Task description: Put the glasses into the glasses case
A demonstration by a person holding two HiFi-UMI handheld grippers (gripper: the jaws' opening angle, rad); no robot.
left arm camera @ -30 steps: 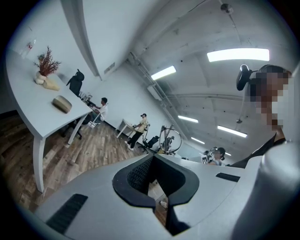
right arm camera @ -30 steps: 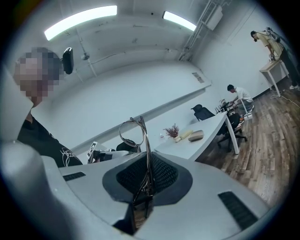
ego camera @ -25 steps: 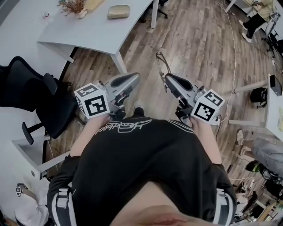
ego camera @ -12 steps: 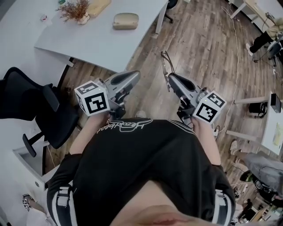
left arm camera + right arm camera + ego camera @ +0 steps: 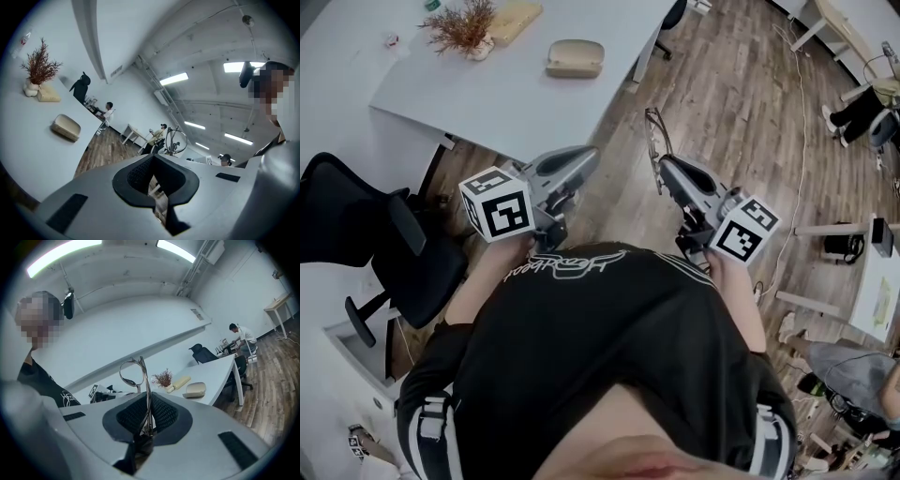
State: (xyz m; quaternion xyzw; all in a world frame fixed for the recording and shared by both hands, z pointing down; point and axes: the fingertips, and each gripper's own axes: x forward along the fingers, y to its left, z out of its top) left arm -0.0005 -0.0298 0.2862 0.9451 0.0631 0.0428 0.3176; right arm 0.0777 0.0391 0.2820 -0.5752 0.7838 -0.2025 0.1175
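A pair of thin-framed glasses [image 5: 654,131] sticks up out of my right gripper [image 5: 664,169], which is shut on one temple; in the right gripper view the glasses [image 5: 133,373] stand upright between the pads of my right gripper [image 5: 147,416]. The beige glasses case [image 5: 575,58] lies closed on the white table [image 5: 516,98] ahead, apart from both grippers, and shows as the case [image 5: 65,127] in the left gripper view and the case [image 5: 195,389] in the right one. My left gripper [image 5: 581,161] is held level beside the right, its jaws together and empty [image 5: 157,180].
A dried plant [image 5: 461,26] and a yellowish box [image 5: 514,19] stand at the table's far end. A black office chair [image 5: 384,234] is at the left. Wooden floor lies between me and the table. Other desks and seated people [image 5: 241,336] are farther off.
The table and the case have come closer in the head view as both grippers travelled forward together. The glasses stay held in the right gripper.
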